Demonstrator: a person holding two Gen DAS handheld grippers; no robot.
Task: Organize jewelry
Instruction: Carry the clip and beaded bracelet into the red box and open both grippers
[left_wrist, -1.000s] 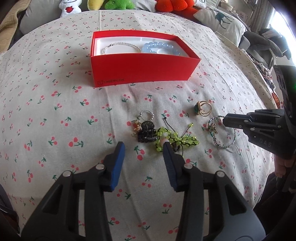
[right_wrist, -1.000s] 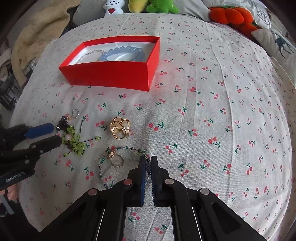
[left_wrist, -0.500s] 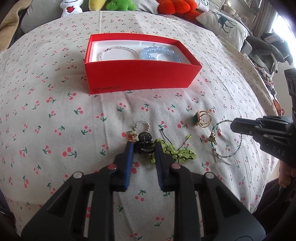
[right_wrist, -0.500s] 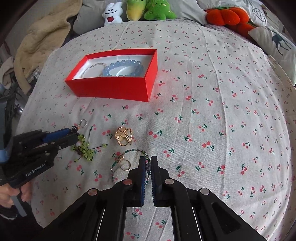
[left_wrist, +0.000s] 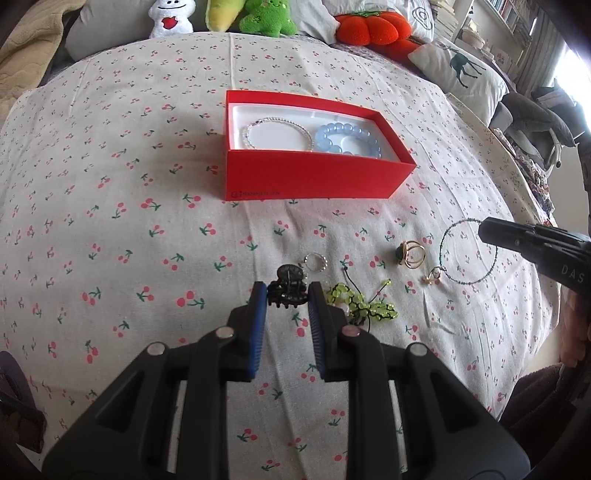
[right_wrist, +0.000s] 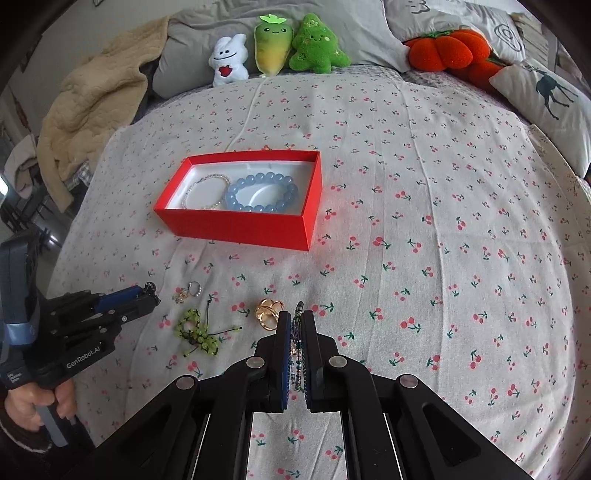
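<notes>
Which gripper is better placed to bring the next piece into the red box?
Probably the right gripper: its fingers are shut on the teal bead bracelet. The left gripper holds a black hair clip, but sits farther from the red box.

Plush toys (right_wrist: 277, 50), pumpkin cushion (right_wrist: 448, 48), deer pillow (right_wrist: 546, 96), beige blanket (right_wrist: 96, 114)

Two bracelets (left_wrist: 275, 133) in box; five pieces (left_wrist: 412, 253) outside; four plushies (right_wrist: 227, 61).

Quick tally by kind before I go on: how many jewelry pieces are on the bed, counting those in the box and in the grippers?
Bracelets: 3 (pearl bracelet and blue bead bracelet in the red box; teal bracelet in the right gripper)
Rings: 2 (gold ring, small silver ring)
Hair clips: 1 (black hair clip in the left gripper)
Green beaded ornament: 1
Total: 7
</notes>
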